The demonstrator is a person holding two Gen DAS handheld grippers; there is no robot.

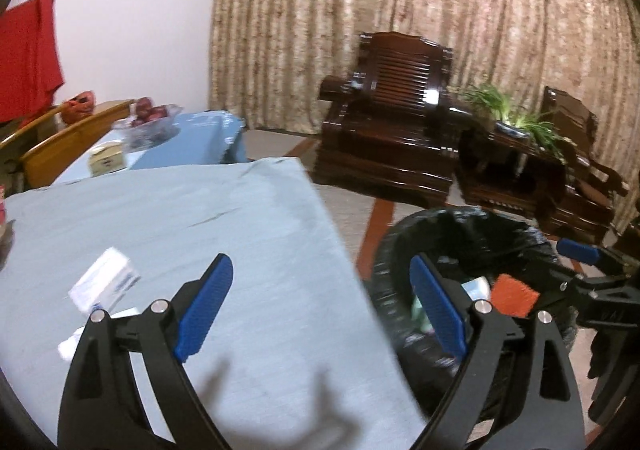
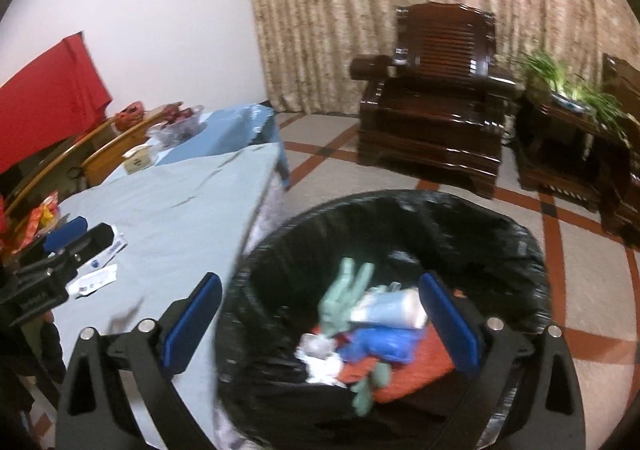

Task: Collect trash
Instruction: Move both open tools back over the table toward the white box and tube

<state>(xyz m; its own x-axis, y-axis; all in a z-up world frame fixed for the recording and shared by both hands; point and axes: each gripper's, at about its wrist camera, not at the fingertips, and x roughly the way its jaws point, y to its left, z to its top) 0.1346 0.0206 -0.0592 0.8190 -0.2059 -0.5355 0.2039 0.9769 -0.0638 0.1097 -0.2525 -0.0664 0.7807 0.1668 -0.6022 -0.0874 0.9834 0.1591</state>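
Observation:
A bin lined with a black bag (image 1: pixel 460 218) (image 2: pixel 400 198) stands on the floor beside the blue-clothed table (image 1: pixel 240 218) (image 2: pixel 180 218). Inside lie a pale green glove (image 2: pixel 344 302), a white tube (image 2: pixel 394 310), something blue, an orange-red sponge (image 2: pixel 420 366) (image 1: pixel 514 296) and crumpled white paper (image 2: pixel 320 354). My right gripper (image 2: pixel 320 324) hangs open over the bin with nothing between its fingers. My left gripper (image 1: pixel 322 306) is open and empty over the table's right edge. A white box (image 1: pixel 106 284) and white packets (image 2: pixel 94 282) lie on the table. A blue pad (image 1: pixel 578 252) of the right gripper shows over the bin.
A dark wooden armchair (image 1: pixel 392 118) (image 2: pixel 436 106) and a side table with a plant (image 1: pixel 516 130) stand before the curtain. A further table carries a fruit bowl (image 1: pixel 148 118) and a tissue box (image 1: pixel 106 160). Wooden chairs (image 1: pixel 60 142), a red cloth and snack packets (image 2: pixel 40 214) are at the left.

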